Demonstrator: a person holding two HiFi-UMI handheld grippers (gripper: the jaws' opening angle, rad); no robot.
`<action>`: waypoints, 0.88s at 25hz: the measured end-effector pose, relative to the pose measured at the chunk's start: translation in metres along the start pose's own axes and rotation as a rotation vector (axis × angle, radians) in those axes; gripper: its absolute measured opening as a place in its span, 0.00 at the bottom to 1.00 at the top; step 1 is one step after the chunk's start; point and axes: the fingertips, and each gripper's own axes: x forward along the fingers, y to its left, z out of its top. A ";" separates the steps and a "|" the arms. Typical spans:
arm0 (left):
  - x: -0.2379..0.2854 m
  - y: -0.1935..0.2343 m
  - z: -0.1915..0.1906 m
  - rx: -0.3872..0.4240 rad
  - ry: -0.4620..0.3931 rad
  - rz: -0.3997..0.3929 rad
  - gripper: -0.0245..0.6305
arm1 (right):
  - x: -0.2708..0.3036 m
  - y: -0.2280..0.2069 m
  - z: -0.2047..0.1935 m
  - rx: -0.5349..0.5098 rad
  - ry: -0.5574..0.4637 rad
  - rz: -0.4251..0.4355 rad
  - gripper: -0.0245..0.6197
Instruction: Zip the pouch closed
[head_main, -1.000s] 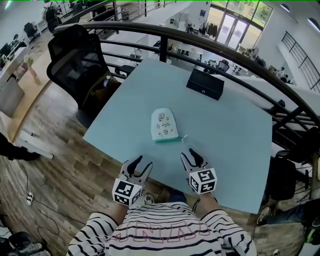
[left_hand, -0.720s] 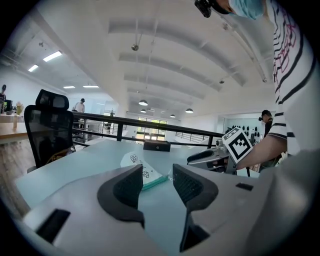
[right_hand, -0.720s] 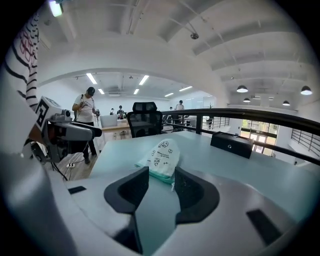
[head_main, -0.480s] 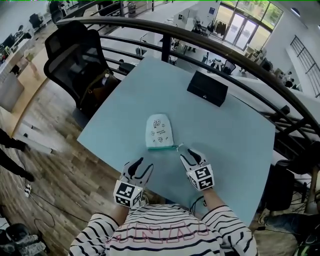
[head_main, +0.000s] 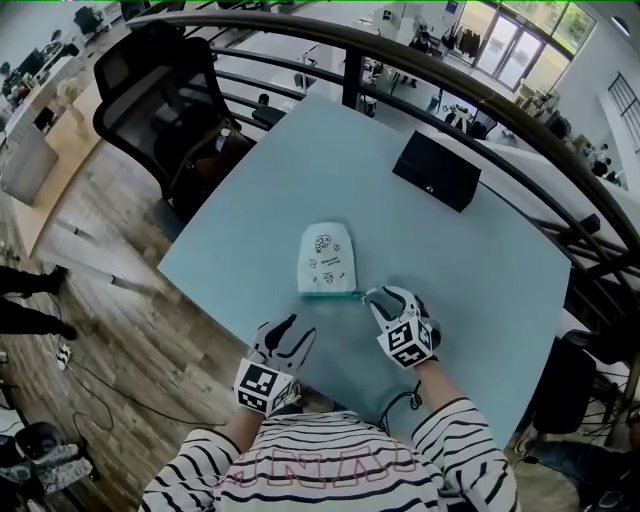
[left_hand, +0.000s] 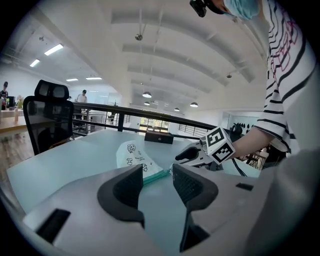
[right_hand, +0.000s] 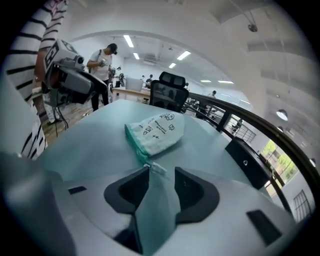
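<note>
As pouch (head_main: 327, 260) lies flat, right gripper (head_main: 384, 296) near, jaws apart

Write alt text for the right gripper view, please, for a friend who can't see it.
The right gripper, jaws apart, points at the small white zipper pull at the corner of a white-and-teal pouch lying flat on a pale blue table. The left gripper hovers at upper left, and a black box sits at right.
</note>
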 end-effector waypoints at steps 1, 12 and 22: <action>0.001 0.002 -0.002 -0.001 0.004 0.005 0.29 | 0.003 0.000 0.001 -0.040 0.003 0.012 0.30; 0.015 0.006 -0.008 0.004 0.042 0.009 0.29 | 0.025 0.012 -0.002 -0.303 0.018 0.146 0.22; 0.023 -0.001 -0.018 0.030 0.101 0.002 0.29 | 0.015 0.035 -0.003 -0.051 0.007 0.272 0.09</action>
